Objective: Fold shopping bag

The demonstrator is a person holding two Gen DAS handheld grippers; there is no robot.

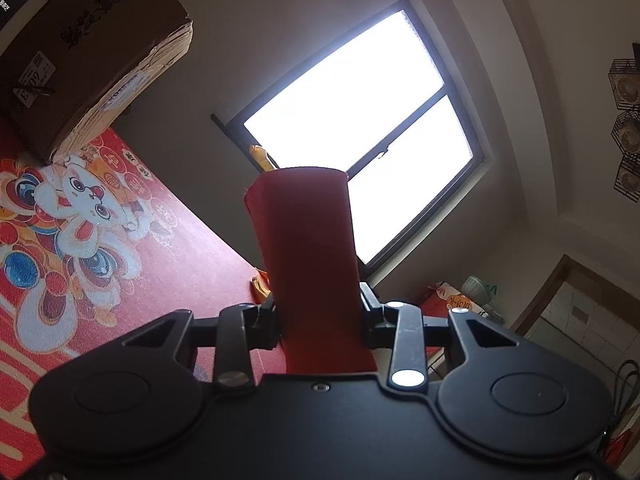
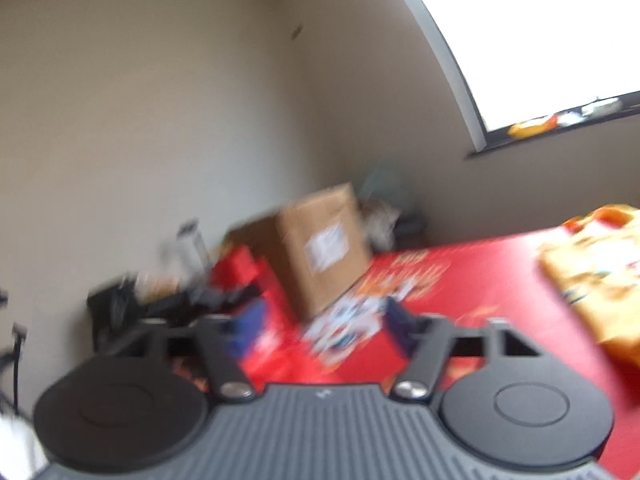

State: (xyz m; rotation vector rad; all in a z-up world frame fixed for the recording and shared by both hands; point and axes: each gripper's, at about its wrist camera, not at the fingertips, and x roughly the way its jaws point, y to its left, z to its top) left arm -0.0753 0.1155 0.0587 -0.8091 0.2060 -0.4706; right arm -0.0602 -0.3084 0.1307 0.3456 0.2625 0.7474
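While the left gripper [image 1: 320,308] stands clenched on a red folded piece of bag [image 1: 308,248], the right gripper [image 2: 316,320] hangs released with nothing between its fingers.

Across the big red printed table cover [image 1: 168,240], the brown cardboard box [image 2: 324,244] sits at the far side, and an orange shopping bag [image 2: 600,276] lies rumpled on the table, off to the right of the open right gripper and well apart from it. The red piece rises lengthwise out of the left jaws, its long axis running straight along the fingers toward the bright window [image 1: 360,128] (whether it belongs to the orange bag I cannot tell). The right view is blurred. I judge the right hand the freer one to take the red piece's far end.
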